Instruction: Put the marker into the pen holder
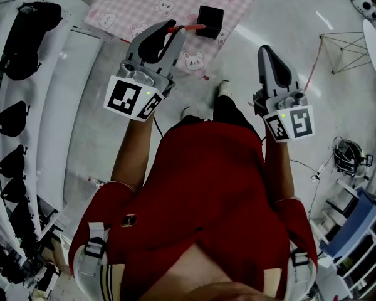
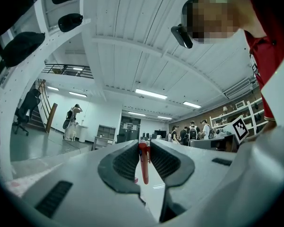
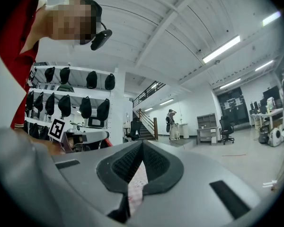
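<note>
Marker [image 1: 189, 26] sits clamped in left tool [image 1: 174, 30]; right tool [image 1: 266, 49] closed empty, both pointing forward.

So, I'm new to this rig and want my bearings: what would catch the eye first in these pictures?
First is the red marker, clamped in the left tongs and pointing toward the black pen holder, which stands on the pink checked cloth at the top of the head view. Off to the right, the right tongs are shut with nothing between them.

Head view looks steeply down on left tool [image 1: 175, 29] and right tool [image 1: 267, 50]; both gripper views look level, sharing the staircase [image 2: 43, 115] [image 3: 145, 125].
</note>
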The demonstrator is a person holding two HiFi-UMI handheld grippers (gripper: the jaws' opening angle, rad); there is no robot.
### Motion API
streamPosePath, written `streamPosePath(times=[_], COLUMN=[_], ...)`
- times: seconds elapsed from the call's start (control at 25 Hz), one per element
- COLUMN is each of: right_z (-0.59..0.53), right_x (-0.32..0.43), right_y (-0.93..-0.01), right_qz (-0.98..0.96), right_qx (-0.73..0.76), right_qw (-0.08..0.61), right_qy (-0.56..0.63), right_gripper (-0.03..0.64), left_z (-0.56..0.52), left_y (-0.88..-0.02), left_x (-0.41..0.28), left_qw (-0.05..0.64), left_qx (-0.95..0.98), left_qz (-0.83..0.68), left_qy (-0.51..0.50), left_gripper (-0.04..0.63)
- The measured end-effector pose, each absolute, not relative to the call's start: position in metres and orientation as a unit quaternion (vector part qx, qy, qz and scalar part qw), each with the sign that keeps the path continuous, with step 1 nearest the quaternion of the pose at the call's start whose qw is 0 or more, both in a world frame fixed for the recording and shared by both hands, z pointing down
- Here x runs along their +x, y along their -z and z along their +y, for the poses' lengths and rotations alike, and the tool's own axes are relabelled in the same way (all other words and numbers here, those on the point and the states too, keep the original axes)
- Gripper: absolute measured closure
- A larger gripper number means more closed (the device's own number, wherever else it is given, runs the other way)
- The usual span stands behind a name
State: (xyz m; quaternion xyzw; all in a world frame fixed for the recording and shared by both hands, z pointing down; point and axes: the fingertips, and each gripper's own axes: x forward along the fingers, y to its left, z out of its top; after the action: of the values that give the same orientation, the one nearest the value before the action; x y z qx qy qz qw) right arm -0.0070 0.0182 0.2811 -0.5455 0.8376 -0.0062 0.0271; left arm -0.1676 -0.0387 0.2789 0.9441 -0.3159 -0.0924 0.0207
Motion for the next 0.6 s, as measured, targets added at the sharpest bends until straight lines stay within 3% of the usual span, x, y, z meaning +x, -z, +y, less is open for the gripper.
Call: streamPosePath(times=[0.6], right_z=[-0.059], right_x=[0.042], right_y=[-0.288], right_qz=[0.863], right_qx=[-0.503], right_qw=[0.040], right_qy=[0.004], right_gripper=[0.618], left_z=[-0.103], left_y=[-0.324], left_x=[-0.113], left_qw=[0.030], left_qx=[0.936], left_qz=[-0.350], left_qy=[0.014], left_gripper=[0.517])
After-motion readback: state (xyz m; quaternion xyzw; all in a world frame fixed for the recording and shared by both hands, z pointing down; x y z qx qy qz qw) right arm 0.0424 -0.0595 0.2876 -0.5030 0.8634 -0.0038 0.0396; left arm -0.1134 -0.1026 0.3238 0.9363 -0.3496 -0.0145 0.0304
